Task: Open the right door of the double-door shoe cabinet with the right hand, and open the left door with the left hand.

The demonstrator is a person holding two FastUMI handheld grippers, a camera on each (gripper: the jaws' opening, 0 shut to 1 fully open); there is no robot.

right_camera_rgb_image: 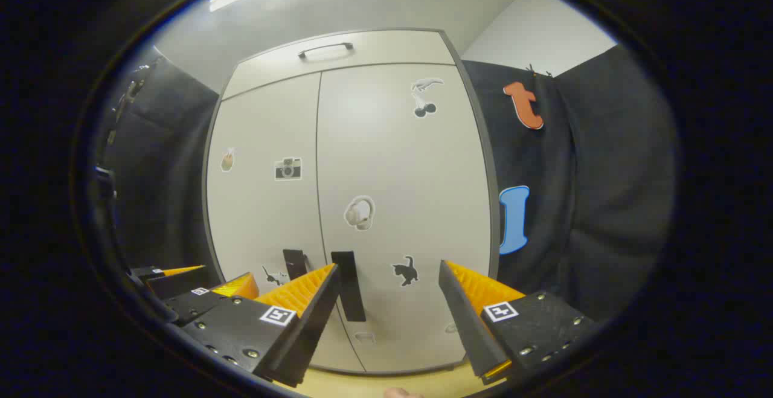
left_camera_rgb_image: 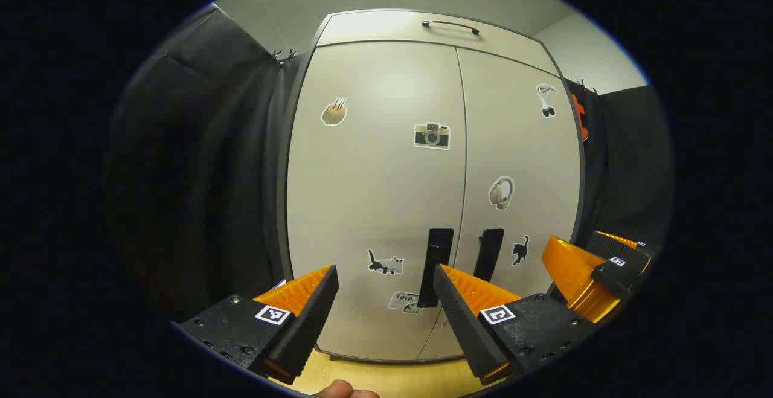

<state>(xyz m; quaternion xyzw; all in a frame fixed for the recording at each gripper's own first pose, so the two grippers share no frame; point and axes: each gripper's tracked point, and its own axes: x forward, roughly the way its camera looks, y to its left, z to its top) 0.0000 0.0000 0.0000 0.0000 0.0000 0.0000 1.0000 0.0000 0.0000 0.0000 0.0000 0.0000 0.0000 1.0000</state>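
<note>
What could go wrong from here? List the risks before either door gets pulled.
1. The left door handle and right door handle sit close together at the seam, so the left gripper and right gripper, both open, might crowd or bump each other.
2. In the right gripper view, the right door handle sits by one finger rather than between them, so closing now would likely miss.

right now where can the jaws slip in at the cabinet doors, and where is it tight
Bare panel lies between the cat sticker and right handle, and left of the left handle above the walking-cat sticker. It is crowded at the centre seam, where both handles stand side by side.
</note>
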